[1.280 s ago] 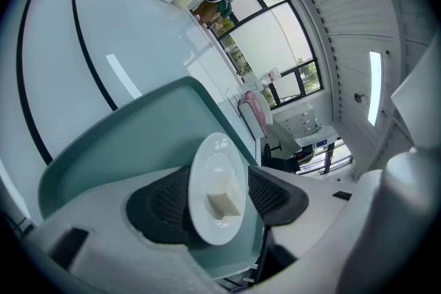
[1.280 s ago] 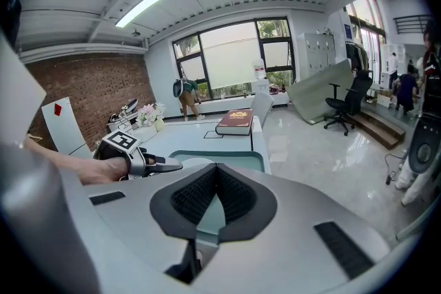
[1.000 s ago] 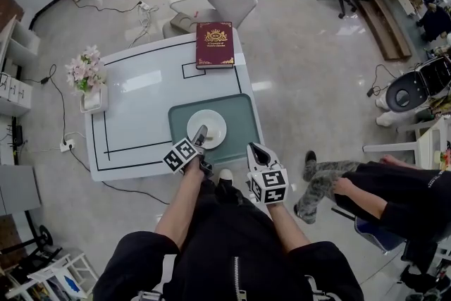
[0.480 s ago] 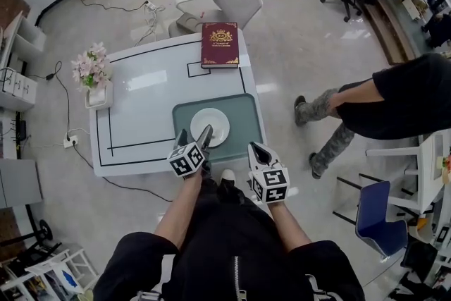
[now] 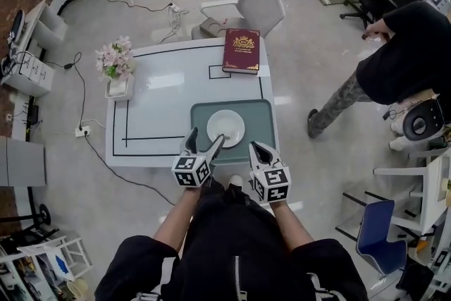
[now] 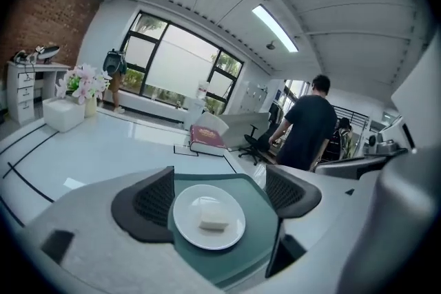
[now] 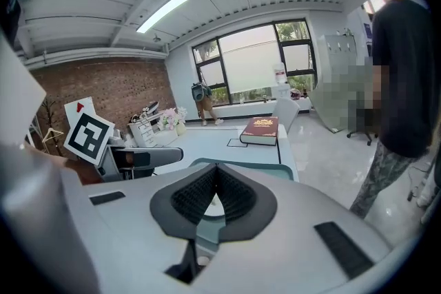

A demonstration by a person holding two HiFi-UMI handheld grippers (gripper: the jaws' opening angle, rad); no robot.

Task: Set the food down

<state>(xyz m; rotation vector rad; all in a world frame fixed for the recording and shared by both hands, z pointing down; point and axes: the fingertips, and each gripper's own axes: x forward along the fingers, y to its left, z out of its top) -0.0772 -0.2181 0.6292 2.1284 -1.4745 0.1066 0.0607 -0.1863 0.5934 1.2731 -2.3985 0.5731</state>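
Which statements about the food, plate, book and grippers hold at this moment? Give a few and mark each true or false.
1. The food lies on the white plate. True.
2. The plate stands on the bare tabletop. False: it stands on the green placemat.
3. The right gripper has its jaws together with nothing between them. True.
4. The left gripper grips the food. False: its jaws stand wide apart, closing a little, with nothing between the pads.
5. The red book lies on the placemat. False: it lies at the table's far edge, apart from the placemat.
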